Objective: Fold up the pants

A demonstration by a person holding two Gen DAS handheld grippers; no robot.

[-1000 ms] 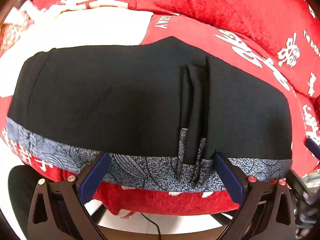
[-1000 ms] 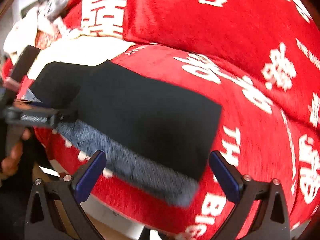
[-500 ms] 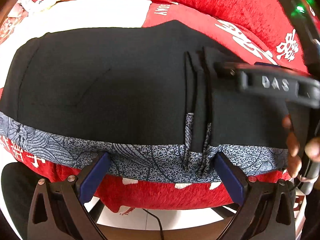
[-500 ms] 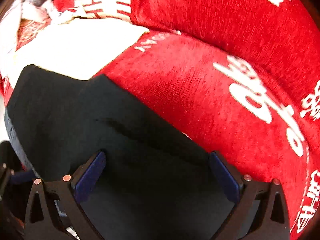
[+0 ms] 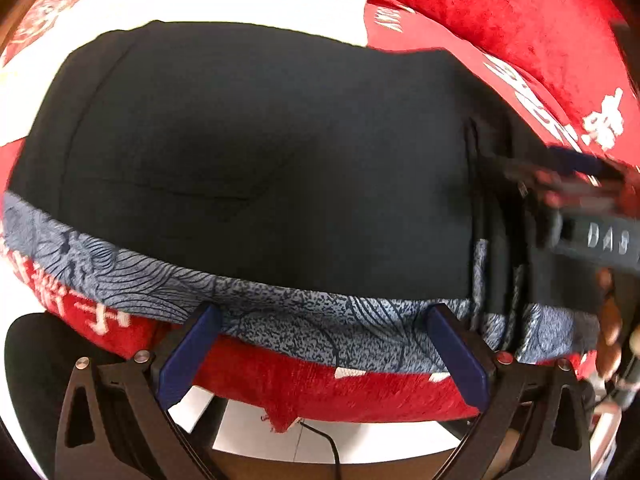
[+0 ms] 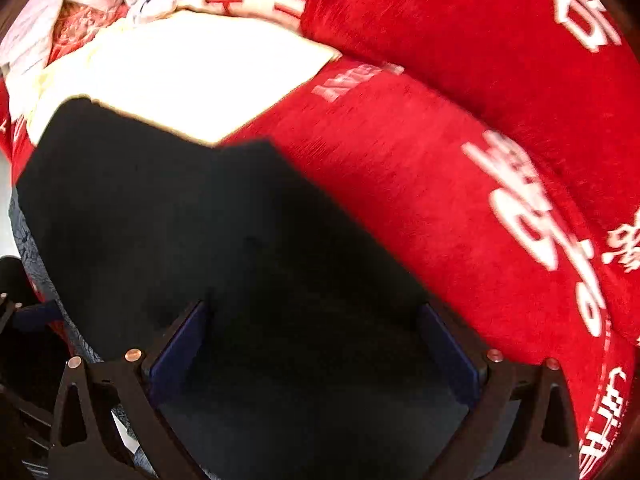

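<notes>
Pants (image 5: 260, 152) lie flat across the red blanket (image 5: 500, 12) so we can fold them; our left gripper (image 5: 320, 344) and right gripper (image 6: 312, 344) hover spread wide, grasping nothing.

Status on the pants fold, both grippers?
Left gripper open at the pants' patterned hem. Right gripper open, low over the black cloth. Pants flat on red blanket. Nothing in the way.
</notes>
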